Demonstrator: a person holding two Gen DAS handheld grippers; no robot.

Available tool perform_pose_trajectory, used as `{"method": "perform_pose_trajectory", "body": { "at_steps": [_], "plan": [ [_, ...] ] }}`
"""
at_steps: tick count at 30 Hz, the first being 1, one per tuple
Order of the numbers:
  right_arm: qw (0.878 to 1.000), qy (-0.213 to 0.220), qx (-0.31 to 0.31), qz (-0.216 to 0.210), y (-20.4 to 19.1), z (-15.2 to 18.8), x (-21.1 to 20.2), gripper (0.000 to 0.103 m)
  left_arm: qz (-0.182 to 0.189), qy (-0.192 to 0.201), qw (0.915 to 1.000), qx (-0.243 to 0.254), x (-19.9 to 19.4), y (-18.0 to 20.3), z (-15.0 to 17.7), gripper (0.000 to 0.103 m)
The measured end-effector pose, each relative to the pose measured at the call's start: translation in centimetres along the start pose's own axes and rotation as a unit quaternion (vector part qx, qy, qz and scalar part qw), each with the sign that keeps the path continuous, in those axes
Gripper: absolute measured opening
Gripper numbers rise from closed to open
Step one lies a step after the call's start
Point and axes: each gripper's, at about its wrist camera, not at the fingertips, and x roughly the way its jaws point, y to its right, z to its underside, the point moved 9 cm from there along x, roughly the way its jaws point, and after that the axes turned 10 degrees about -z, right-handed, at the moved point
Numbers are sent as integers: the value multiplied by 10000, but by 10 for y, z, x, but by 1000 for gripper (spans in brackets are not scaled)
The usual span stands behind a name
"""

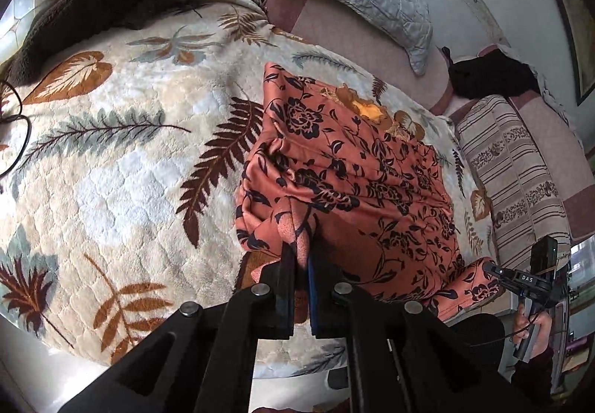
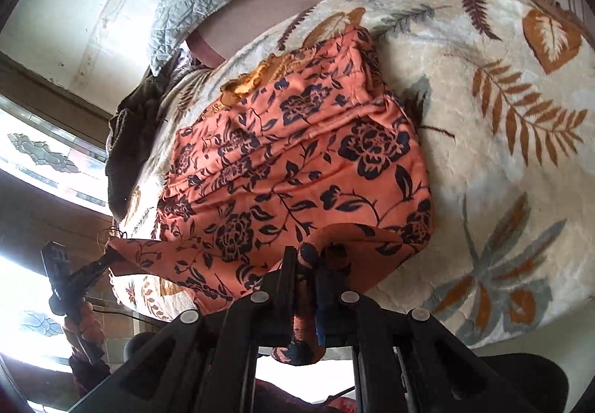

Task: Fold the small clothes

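Both grippers pinch the near edge of the garment (image 1: pixel 357 167) on the blanket (image 1: pixel 111 160): left gripper (image 1: pixel 302 249), right gripper (image 2: pixel 306 257), fingers closed on cloth

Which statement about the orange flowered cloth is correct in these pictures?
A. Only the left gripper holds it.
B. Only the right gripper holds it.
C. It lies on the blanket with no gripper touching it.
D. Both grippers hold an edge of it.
D: the left gripper is shut on one edge of the orange flowered cloth, and the right gripper pinches another edge.
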Motion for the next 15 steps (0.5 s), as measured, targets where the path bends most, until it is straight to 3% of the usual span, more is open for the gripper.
{"method": "perform_pose_trajectory", "body": {
  "at_steps": [3,8,10,12,15],
  "plan": [
    [9996,-147,250,-55,15,17,6,8,-74,-112,9999,-26,4,-10,12,6],
    [9969,-510,587,-100,29,37,17,13,-529,-439,9976,123,23,-24,34,11],
    [9961,-602,643,-46,34,42,24,16,-641,-561,9963,107,30,-28,42,38],
    [9953,-707,669,6,38,48,33,18,-613,-586,9964,74,34,-30,46,57],
    [9946,-748,713,-127,38,57,43,18,-643,-568,9962,158,34,-32,50,58]
  ]
}}
